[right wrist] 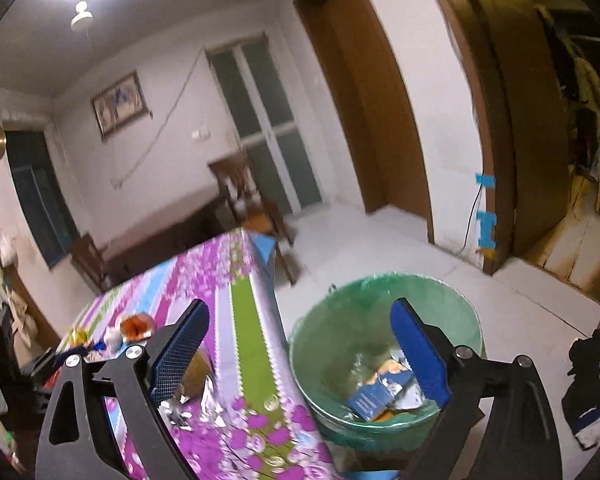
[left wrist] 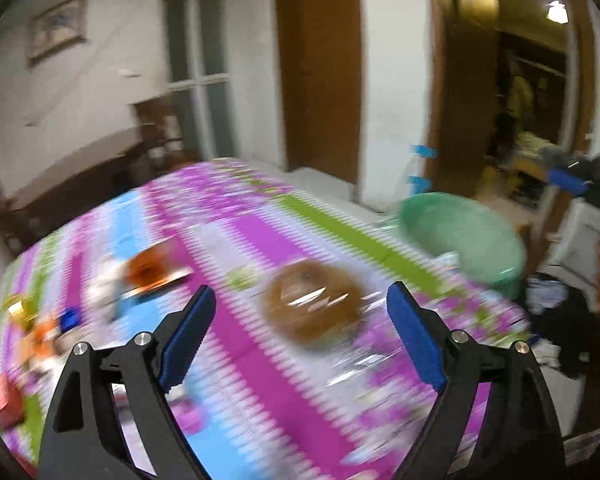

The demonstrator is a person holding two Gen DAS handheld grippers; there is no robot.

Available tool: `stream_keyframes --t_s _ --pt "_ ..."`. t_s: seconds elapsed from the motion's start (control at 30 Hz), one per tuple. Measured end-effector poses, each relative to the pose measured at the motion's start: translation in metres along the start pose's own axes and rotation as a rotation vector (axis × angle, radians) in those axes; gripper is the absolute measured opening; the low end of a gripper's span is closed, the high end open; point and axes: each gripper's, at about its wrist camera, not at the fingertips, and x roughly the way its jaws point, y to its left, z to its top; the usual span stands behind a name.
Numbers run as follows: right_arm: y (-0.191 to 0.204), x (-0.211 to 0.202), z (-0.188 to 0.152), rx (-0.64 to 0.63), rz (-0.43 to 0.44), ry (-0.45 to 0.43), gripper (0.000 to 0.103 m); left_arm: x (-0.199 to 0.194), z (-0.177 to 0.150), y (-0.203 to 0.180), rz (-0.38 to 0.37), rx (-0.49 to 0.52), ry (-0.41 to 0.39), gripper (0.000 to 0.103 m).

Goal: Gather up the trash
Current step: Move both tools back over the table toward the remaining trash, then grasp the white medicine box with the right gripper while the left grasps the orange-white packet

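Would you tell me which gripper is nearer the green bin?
Right. The right gripper hangs open over the green bin; the left gripper is open over the table, beside it.

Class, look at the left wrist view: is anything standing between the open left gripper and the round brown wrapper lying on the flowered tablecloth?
Nothing visible. The left gripper, jaws open and empty, points at the round brown wrapper on the flowered tablecloth, with only bare cloth between them. The green-lined trash bin stands beyond the table edge. The picture is blurred.
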Motion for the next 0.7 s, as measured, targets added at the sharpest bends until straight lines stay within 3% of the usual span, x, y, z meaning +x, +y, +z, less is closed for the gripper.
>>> stream_keyframes --t_s 0.2,0.33,0.57,0.7 --pt "0.044 -0.018 -0.034 -0.047 -0.031 -0.120 0.092 -0.041 -0.048 0.041 0.100 -0.073 -0.054 0.084" --pt "0.080 -0.016 -0.057 -0.089 -0.009 -0.123 0.092 -0.057 -0.076 0.056 0.134 -0.120 -0.060 0.084" --pt "0.143 0.017 -0.086 -0.190 0.154 0.048 0.092 -0.070 -0.107 0.078 0.139 -0.189 -0.004 0.084" --pt "0.188 0.042 -0.100 -0.339 0.261 0.170 0.092 -0.076 -0.123 0.090 0.107 -0.217 0.042 0.084"
